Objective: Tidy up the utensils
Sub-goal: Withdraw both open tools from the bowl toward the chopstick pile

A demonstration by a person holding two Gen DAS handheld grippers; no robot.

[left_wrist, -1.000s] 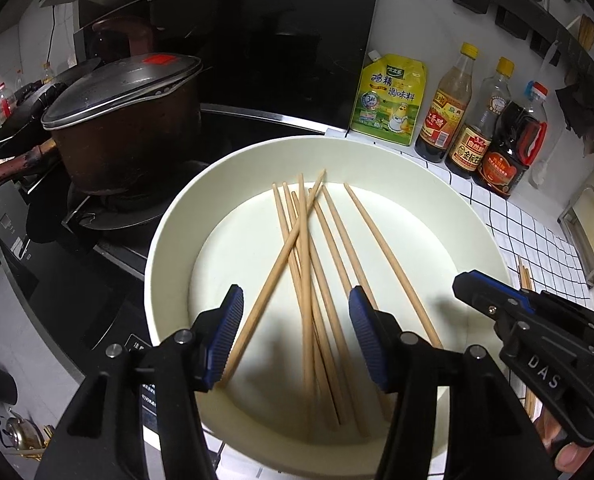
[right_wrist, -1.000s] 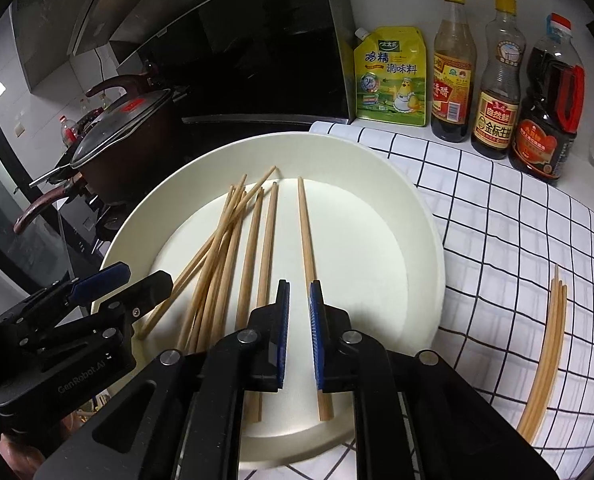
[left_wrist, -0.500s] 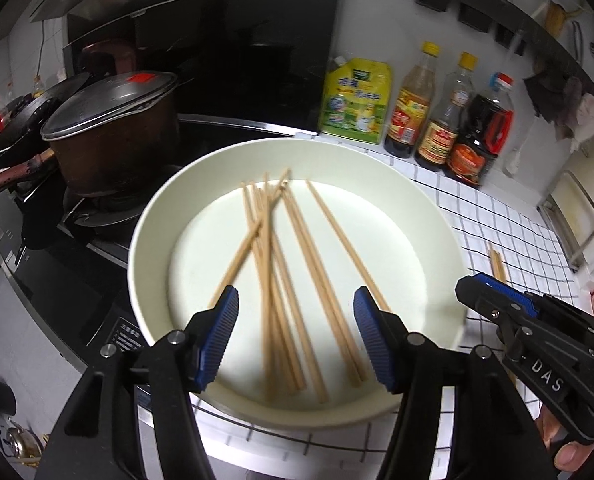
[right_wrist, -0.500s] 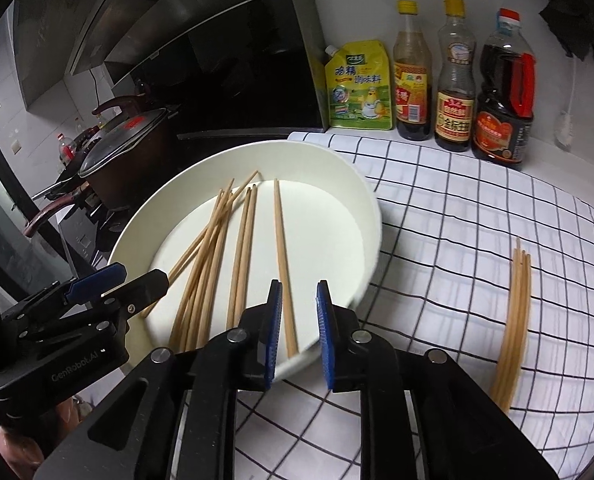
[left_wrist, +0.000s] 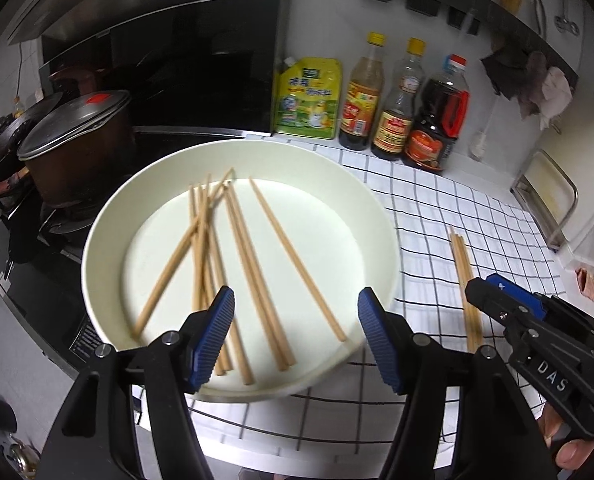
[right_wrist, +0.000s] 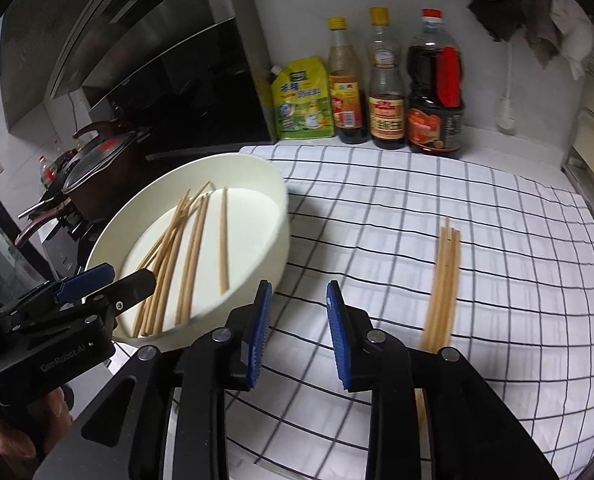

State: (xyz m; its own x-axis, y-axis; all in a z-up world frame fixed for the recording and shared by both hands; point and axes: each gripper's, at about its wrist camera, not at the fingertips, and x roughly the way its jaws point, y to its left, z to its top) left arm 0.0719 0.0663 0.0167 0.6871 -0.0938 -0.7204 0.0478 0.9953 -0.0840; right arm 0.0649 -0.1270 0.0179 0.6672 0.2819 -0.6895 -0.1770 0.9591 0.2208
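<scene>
Left claw (left_wrist: 295,332): spread wide, its jaws have just been opening further; nothing pinched, it hovers over the near rim of the bowl.
Right claw (right_wrist: 297,332): partly spread, its jaws have just been opening; nothing between them, only checked cloth (right_wrist: 377,208) below.
Bowl (left_wrist: 109,216): white, wide, at centre of the left view and at left of the right view, on the bench edge beside the stove.
Chopsticks in bowl (left_wrist: 241,264): loose, crossing; about eight by my count, though the overlap makes it unsure. One lies apart at the right.
Bundle (right_wrist: 443,280): chopsticks laid together on the cloth, right of the right claw; about four, hard to separate.
Key relation: the bowl sticks lie ahead of the left claw, long axes running roughly from near to far, so the jaws stand across them. The left claw is nearer to them; the right is nearer to the bundle.
Bottles (right_wrist: 389,80): three, upper centre, beside one yellow pouch (right_wrist: 303,100).
</scene>
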